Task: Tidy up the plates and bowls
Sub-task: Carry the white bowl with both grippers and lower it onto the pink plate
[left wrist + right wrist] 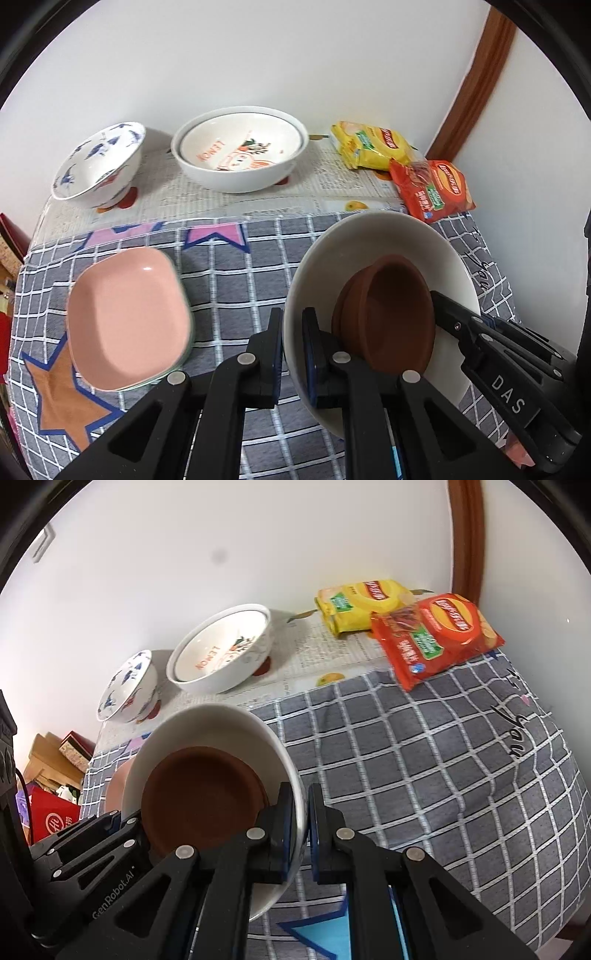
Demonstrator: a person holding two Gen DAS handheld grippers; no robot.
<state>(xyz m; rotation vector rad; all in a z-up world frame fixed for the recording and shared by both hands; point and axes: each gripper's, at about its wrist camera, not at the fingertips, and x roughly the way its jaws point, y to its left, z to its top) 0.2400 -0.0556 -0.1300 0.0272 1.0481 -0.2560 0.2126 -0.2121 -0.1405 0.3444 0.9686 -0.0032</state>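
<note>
A plain white bowl (pixel 373 251) with a small brown bowl (pixel 395 314) inside it hangs tilted above the checked cloth. My left gripper (pixel 293 354) is shut on its left rim, and my right gripper (pixel 302 834) is shut on the opposite rim of the white bowl (pixel 207 723). The brown bowl (pixel 199 797) leans against the white bowl's inner wall. A pink rectangular dish (pixel 129 317) lies on the cloth to the left. At the back stand a large white bowl (pixel 240 155) printed "LEMON" and a blue-patterned bowl (pixel 99 166).
Yellow (pixel 369 146) and red (pixel 432 188) snack packets lie at the back right corner near a wooden door frame (pixel 476 81). The white wall runs close behind the table. Boxes and clutter (pixel 55 775) sit beyond the table's left edge. Grey checked cloth (pixel 424 757) spreads to the right.
</note>
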